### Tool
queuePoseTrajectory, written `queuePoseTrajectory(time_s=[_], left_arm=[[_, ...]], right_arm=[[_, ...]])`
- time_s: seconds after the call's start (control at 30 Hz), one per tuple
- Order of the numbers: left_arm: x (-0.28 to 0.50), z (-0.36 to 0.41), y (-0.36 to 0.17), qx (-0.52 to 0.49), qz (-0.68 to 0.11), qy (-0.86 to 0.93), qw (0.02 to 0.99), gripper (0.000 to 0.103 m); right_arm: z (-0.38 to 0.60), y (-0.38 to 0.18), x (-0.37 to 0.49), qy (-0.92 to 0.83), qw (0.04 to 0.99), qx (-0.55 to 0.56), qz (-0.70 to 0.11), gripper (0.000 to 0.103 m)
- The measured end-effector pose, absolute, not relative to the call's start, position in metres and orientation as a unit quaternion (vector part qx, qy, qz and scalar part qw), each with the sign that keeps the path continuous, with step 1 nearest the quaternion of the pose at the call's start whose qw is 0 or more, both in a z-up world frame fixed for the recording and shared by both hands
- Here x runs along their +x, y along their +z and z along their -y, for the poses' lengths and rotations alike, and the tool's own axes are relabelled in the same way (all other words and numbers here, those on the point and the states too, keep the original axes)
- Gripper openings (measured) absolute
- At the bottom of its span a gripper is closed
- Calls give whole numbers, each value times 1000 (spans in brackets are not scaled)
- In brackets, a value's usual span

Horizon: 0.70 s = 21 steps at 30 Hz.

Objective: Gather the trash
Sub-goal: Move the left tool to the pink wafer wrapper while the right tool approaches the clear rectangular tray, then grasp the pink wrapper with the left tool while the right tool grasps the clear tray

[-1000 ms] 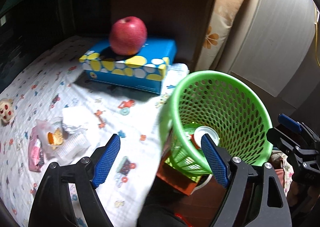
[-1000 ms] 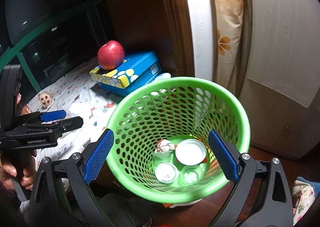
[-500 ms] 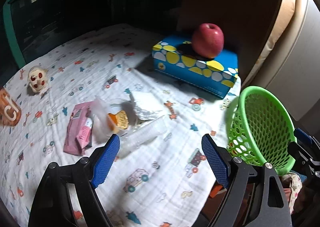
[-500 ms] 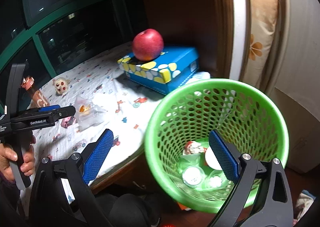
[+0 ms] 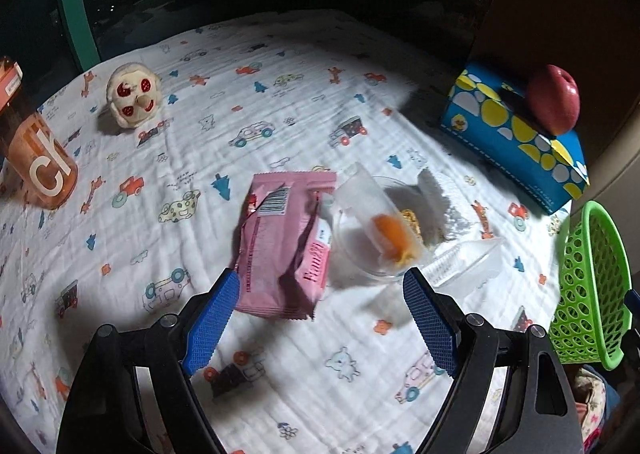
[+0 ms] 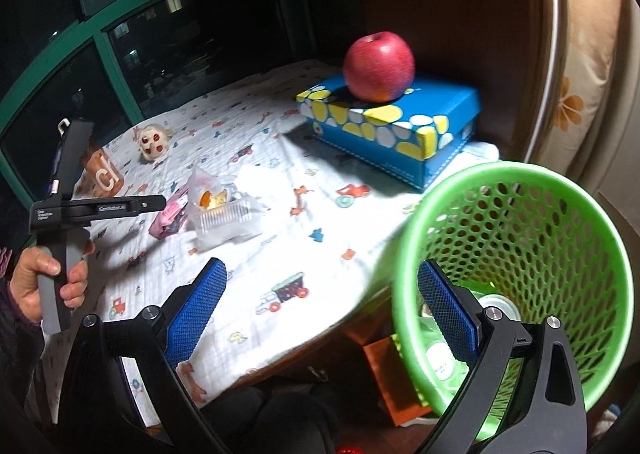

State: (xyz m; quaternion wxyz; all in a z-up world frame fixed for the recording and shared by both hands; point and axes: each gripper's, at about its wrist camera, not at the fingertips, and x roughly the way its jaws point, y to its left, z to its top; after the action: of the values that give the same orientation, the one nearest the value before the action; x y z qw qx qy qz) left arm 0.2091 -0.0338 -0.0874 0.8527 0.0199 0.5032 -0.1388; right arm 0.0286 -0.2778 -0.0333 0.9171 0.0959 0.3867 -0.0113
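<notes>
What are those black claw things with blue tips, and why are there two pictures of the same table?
They are grabbing tools. A person holds one in each hand, and each has a small camera looking along its two fingers. One picture comes from the left gripper, the other from the right gripper. Both are open and hold nothing. The right one's picture also shows the left tool from the side, in the person's hand.

On the cartoon-print cloth lie a pink wrapper, a clear plastic cup with something orange inside, and a clear plastic container. An apple sits on a blue tissue box. The green basket beside the table already holds some trash.
</notes>
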Motion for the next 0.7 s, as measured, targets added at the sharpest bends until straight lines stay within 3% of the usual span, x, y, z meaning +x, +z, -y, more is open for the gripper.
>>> queuePoseTrajectory(time_s=[0.23, 0.7], left_arm=[[232, 25, -109, 33, -519, -146, 842, 87], [264, 19, -140, 8, -546, -157, 823, 87]], right_arm=[[253, -45, 52, 14, 912, 84, -402, 95], [223, -64, 86, 46, 902, 73, -423, 95]])
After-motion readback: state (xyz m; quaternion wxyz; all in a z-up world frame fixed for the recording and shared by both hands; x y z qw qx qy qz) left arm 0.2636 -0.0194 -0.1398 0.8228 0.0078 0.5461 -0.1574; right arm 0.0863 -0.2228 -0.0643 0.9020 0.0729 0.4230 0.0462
